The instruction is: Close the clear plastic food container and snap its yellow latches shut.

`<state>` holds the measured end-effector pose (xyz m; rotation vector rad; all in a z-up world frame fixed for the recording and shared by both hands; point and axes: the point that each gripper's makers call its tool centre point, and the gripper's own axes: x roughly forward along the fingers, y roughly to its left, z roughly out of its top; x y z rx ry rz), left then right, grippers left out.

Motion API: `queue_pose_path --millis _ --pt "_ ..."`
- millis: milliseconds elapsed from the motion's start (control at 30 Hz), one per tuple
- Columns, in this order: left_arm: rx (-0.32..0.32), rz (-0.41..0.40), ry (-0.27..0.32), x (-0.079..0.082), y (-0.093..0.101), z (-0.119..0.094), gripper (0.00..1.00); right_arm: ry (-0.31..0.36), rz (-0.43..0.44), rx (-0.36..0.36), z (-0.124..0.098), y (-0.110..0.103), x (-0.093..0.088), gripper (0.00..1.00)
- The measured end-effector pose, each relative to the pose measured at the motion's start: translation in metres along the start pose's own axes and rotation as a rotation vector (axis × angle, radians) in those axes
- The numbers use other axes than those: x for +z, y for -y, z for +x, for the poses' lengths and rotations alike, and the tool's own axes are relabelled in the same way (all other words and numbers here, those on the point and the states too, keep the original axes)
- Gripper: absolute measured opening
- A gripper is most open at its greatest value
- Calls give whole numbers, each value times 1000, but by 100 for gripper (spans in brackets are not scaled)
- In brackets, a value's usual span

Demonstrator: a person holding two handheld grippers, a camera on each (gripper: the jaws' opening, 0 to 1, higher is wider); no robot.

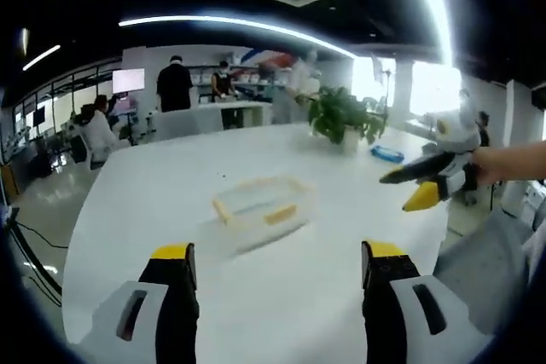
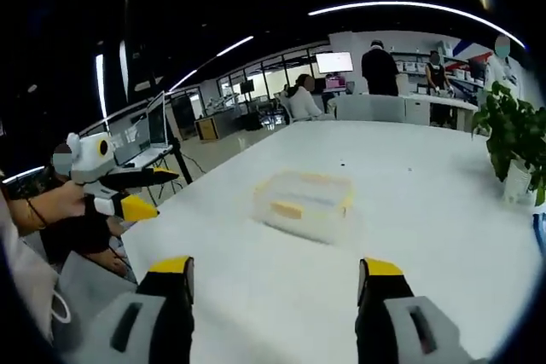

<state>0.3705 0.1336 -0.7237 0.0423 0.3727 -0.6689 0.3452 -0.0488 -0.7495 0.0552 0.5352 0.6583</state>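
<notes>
Clear container [image 1: 263,208] mid-table [image 1: 171,202], open room around | both grippers' fingers wide, empty

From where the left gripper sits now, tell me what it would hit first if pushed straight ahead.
Probably the clear plastic container, which lies on the white table ahead, between the open jaws of the left gripper. Depth is unclear.

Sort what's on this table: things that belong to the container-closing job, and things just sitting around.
For the job:
- clear plastic container
- yellow latches
- left gripper, jaws apart
- right gripper, jaws apart

Just sitting around:
- potted plant
- small blue object beside the plant
</notes>
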Motion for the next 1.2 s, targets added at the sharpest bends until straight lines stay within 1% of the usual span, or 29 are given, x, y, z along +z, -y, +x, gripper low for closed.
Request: queue_pose_path --millis 67,233,367,500,667,833,1033,1200 --pt "-5 -8 -13 -4 -2 0 79 -4 4 -2 0 0 -2 79" --pt "1 -38 -18 -10 -8 -4 81 -8 8 -8 -2 -1 -5 79" --pt "10 -47 -23 -14 -9 -7 81 -7 23 -7 -2 -2 -6 79" --pt "3 -82 -27 -18 -8 -8 81 -11 26 -9 -2 -2 -8 78" --pt "-1 -90 -26 -18 -7 -7 80 -10 35 -3 -1 -5 -9 78" --pt "-7 -94 -31 -18 -7 -7 80 -25 26 -1 -1 -5 -12 78" --pt "-4 -97 -28 -16 -8 -8 80 3 67 13 0 -7 -8 78" --pt "0 -98 -30 -16 -9 -8 80 -3 72 15 2 -7 -10 78"
